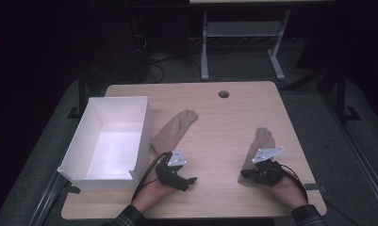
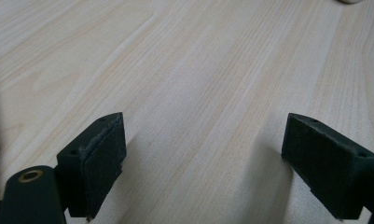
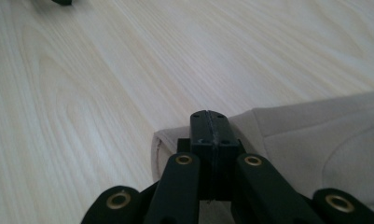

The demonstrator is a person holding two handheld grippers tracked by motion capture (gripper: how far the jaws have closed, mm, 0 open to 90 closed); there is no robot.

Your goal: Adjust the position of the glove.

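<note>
At four o'clock on the wooden table (image 1: 224, 127), the right gripper (image 3: 211, 122) pinches a beige glove's (image 3: 315, 135) cuff; the left gripper (image 2: 203, 154) gapes wide — beside a second glove (image 1: 173, 130) and white box (image 1: 78, 141).

A dim lab or office workroom: a pale wooden desk (image 1: 234, 108) with a cable hole (image 1: 223, 94) stands on grey carpet (image 1: 318, 141), loose cables (image 1: 153, 66) lie behind it, and another metal-legged desk (image 1: 243, 28) stands beyond.
</note>
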